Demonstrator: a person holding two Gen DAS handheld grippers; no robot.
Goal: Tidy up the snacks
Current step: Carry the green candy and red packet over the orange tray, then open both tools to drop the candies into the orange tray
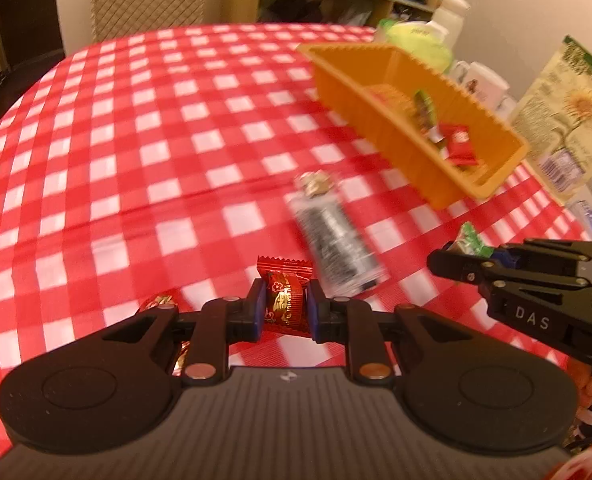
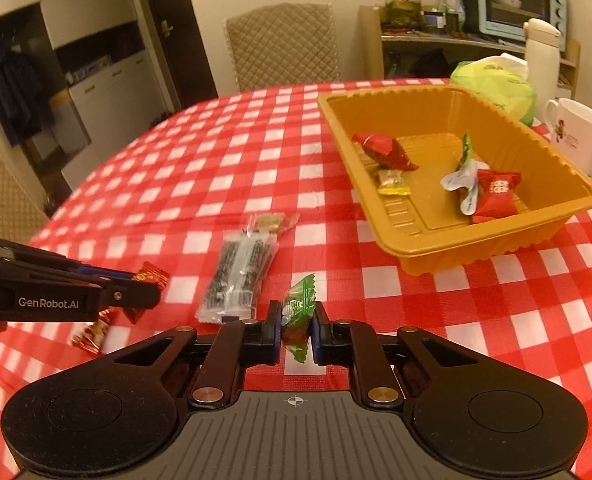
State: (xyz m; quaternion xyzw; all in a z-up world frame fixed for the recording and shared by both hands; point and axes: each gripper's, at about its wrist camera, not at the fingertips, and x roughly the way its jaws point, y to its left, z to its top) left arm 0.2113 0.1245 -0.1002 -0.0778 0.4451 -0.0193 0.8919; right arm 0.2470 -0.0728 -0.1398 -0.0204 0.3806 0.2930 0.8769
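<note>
1. While both grippers are loaded, the orange tray point(image 2: 461, 252) is seen ahead and to the right of each, nearer the right gripper point(image 2: 297, 330), which is clamped on a green candy point(image 2: 299, 314).
2. A red candy point(image 1: 286, 304) is clamped in the left gripper point(image 1: 284, 308).
3. A long clear snack packet point(image 2: 238, 276) is left on the checked tablecloth point(image 2: 216, 168), lengthwise away from the grippers.
4. Blur hides the packet's print in the left view.

Home dining rm: checked tablecloth point(image 2: 216, 168), quilted chair point(image 2: 284, 46), toaster oven point(image 2: 519, 4) on shelf, mug point(image 2: 575, 136).
</note>
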